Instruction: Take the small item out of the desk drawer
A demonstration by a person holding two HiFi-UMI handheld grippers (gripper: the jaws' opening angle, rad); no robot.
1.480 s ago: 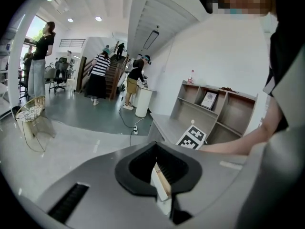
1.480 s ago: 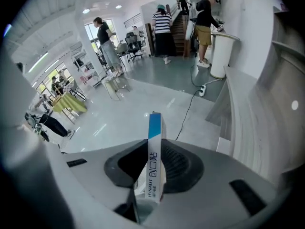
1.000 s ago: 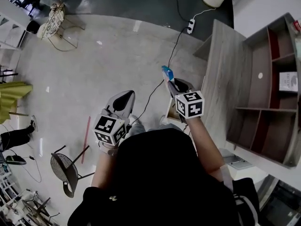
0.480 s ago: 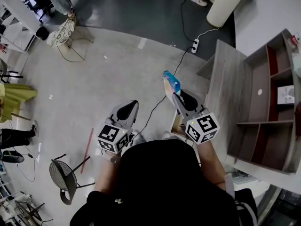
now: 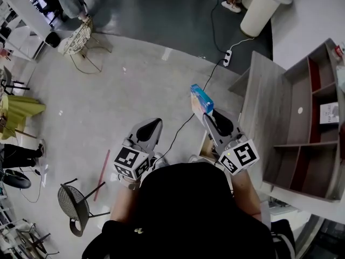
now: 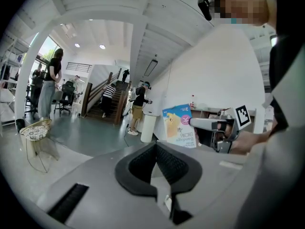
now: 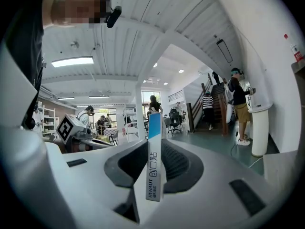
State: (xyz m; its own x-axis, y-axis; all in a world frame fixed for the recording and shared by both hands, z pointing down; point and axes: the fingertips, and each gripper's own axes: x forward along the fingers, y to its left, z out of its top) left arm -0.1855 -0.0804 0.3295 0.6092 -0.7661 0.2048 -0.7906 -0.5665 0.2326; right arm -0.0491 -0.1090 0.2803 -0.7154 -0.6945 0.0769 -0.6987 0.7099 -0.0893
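Note:
A small blue and white box (image 5: 200, 100) stands upright between the pads of my right gripper (image 5: 207, 114), which is shut on it, in the air left of the wooden desk (image 5: 264, 107). In the right gripper view the box's (image 7: 153, 166) narrow edge faces the camera between the jaws. The open drawer (image 5: 205, 145) shows just below that gripper, partly hidden by it. My left gripper (image 5: 150, 128) hangs over the floor to the left, shut with nothing in it (image 6: 157, 168). From the left gripper view the box (image 6: 179, 126) appears held at the right.
A wooden shelf unit (image 5: 312, 117) sits on the desk at the right. A power strip with cable (image 5: 228, 56) lies on the floor ahead, a white cylinder (image 5: 262, 7) beyond it. A chair (image 5: 75, 201) and red stick (image 5: 101, 167) are at the left. People stand far off.
My right gripper has carried the box up and away from the drawer, and the box now looms larger in the head view. The left gripper has hardly moved.

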